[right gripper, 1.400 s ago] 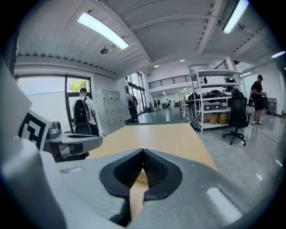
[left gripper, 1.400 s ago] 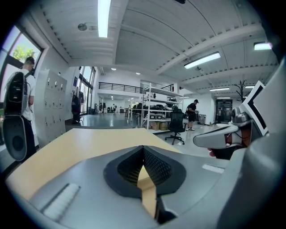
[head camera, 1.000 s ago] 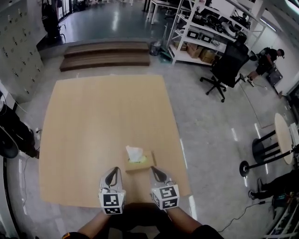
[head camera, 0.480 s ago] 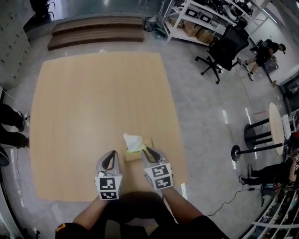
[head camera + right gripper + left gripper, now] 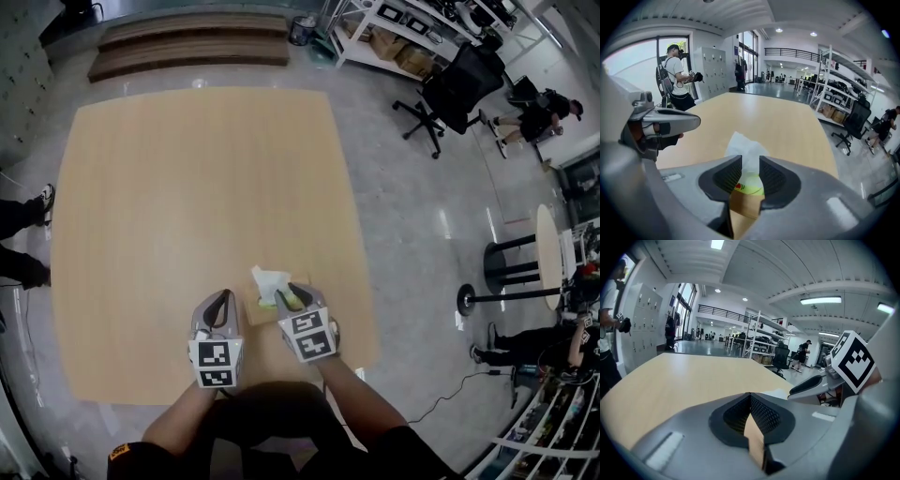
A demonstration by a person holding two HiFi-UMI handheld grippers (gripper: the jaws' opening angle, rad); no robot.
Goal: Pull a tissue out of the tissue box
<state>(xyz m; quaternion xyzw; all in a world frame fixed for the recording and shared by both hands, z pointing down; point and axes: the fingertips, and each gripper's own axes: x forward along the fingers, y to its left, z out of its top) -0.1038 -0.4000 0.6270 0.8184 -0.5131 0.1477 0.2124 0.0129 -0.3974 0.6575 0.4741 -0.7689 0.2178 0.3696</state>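
A brown tissue box (image 5: 264, 309) with a yellow-green top lies near the table's front edge, and a white tissue (image 5: 270, 280) stands up out of it. My right gripper (image 5: 292, 296) is over the box's near right side, pointing down at it. Its jaws have just been opening and stand apart. In the right gripper view the tissue (image 5: 743, 146) and box (image 5: 746, 205) show through the gap of the right gripper (image 5: 750, 169), with neither pad touching them. My left gripper (image 5: 223, 300) hovers just left of the box. In its own view the left gripper (image 5: 750, 398) has its pads together and nothing between them.
The wooden table (image 5: 187, 178) stretches far ahead; its front edge is close behind the box. A black office chair (image 5: 457, 89) and shelves stand at the back right. A person (image 5: 677, 79) stands past the table's far left corner. A small round table (image 5: 546, 258) is at the right.
Both grippers have come down and forward toward the box. The right one moved from the box's right corner to over its near side, close to the tissue.
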